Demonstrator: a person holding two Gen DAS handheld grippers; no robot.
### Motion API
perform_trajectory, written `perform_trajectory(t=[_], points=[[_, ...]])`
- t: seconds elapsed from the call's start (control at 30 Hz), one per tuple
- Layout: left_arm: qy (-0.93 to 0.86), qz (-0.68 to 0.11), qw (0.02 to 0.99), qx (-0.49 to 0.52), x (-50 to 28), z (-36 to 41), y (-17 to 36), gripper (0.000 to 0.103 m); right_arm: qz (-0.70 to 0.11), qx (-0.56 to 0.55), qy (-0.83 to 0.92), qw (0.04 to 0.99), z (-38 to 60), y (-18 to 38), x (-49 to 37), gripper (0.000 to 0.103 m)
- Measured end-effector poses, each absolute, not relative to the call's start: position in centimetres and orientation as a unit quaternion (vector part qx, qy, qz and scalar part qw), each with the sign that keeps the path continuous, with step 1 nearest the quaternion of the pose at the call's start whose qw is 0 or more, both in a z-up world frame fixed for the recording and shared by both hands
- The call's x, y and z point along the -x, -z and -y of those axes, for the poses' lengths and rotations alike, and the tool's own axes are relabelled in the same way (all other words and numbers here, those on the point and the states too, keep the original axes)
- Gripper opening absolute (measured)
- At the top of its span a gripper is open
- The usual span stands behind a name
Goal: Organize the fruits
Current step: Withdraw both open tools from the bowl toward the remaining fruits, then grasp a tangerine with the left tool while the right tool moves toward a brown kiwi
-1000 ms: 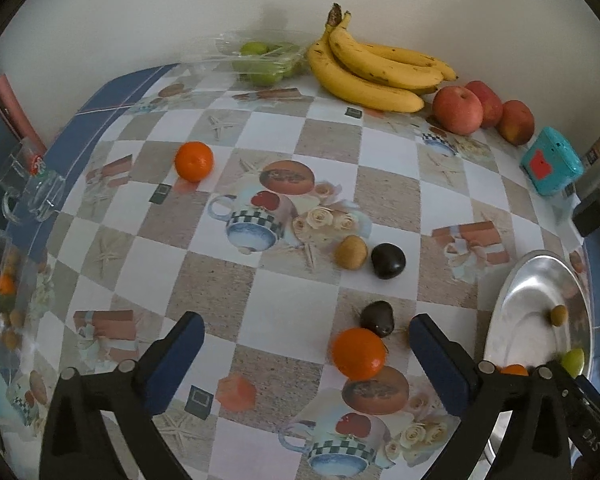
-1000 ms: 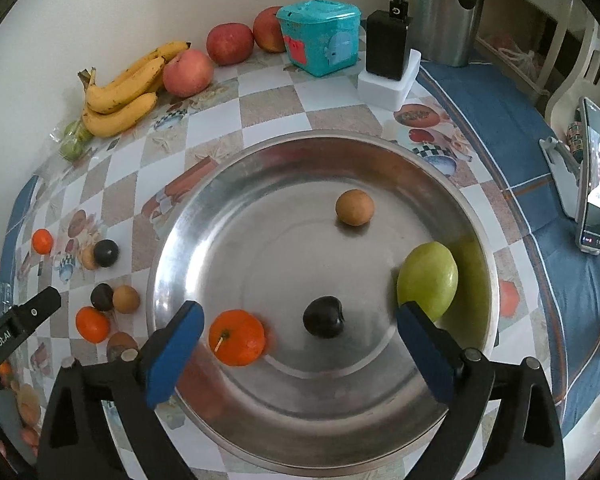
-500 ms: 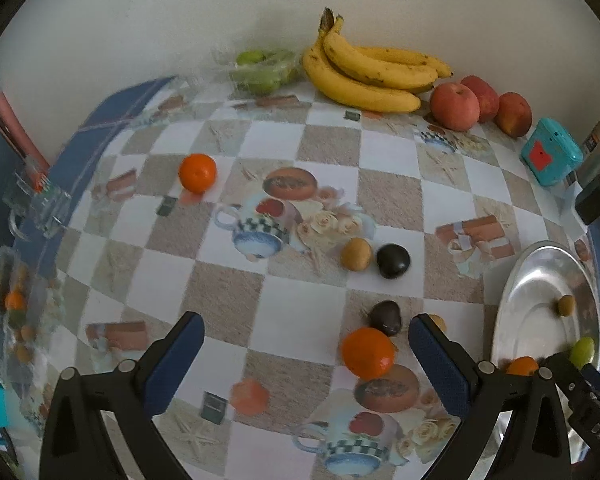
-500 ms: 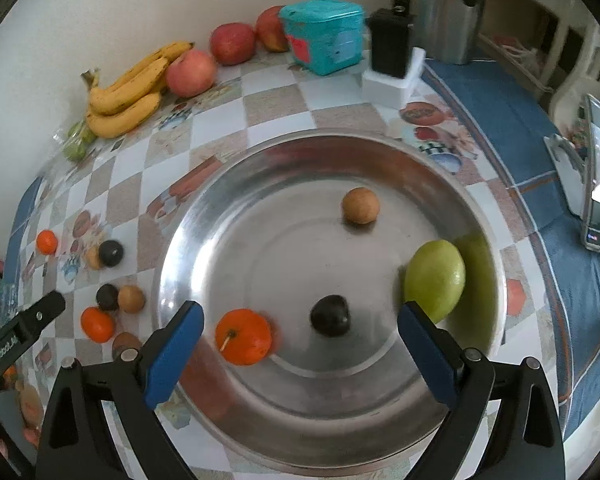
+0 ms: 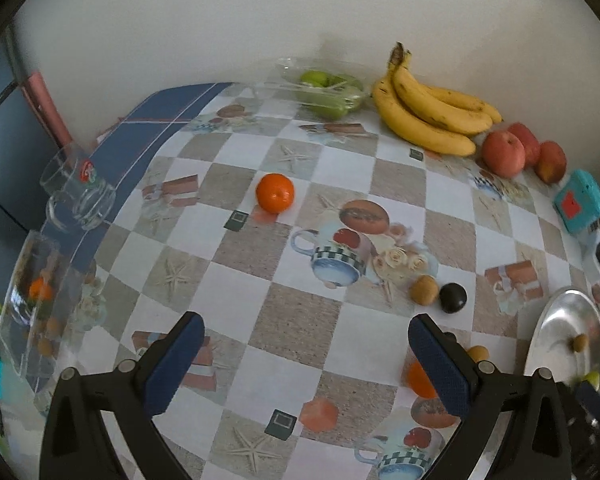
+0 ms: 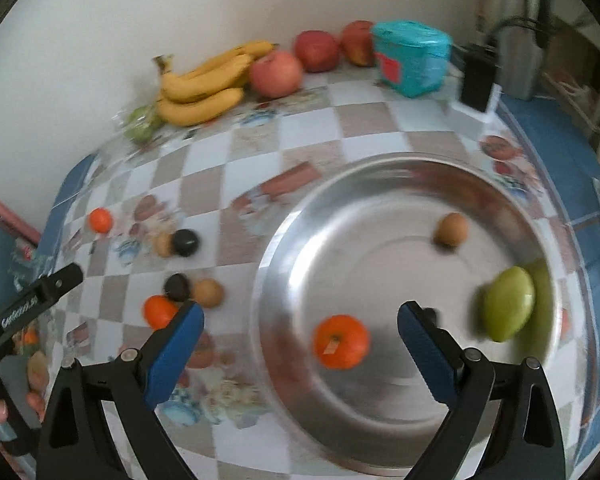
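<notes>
In the round steel dish (image 6: 380, 184) lies a smooth orange (image 6: 341, 341).

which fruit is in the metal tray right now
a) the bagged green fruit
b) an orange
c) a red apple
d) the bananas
b: the right wrist view shows an orange lying in the tray, while the bananas, apples and bagged green fruit sit by the wall.

A home dining or kitchen corner: the surface (image 5: 300, 320) wears a checkered oilcloth printed with teacups and roses, pushed against a plain wall. Bananas (image 5: 428, 120), apples (image 5: 504, 156), a glass mug (image 5: 80, 196) and a steel platter (image 6: 400, 400) sit on it.
</notes>
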State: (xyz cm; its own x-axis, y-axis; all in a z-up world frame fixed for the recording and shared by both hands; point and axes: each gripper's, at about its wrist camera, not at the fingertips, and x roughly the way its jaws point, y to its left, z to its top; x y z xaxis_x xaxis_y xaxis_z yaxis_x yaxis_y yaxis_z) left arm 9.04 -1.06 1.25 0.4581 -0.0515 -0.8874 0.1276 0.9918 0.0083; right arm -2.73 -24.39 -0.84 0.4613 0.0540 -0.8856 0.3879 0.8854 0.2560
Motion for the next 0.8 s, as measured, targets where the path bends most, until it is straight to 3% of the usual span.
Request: perform_trajectory(t=[0.67,0.8], points=[[0.097,-0.606,0.789,0.026,-9.1,3.0,3.4,0.102,-0.542,-0.169,0.108,0.816,22.0,2.2,1.6,0.098],[0.121,-0.615,0.779,0.023,-8.7,4.3,3.9,0.090,-0.544,-0.177,0.120,0.811,22.8,2.3,1.9,0.098]])
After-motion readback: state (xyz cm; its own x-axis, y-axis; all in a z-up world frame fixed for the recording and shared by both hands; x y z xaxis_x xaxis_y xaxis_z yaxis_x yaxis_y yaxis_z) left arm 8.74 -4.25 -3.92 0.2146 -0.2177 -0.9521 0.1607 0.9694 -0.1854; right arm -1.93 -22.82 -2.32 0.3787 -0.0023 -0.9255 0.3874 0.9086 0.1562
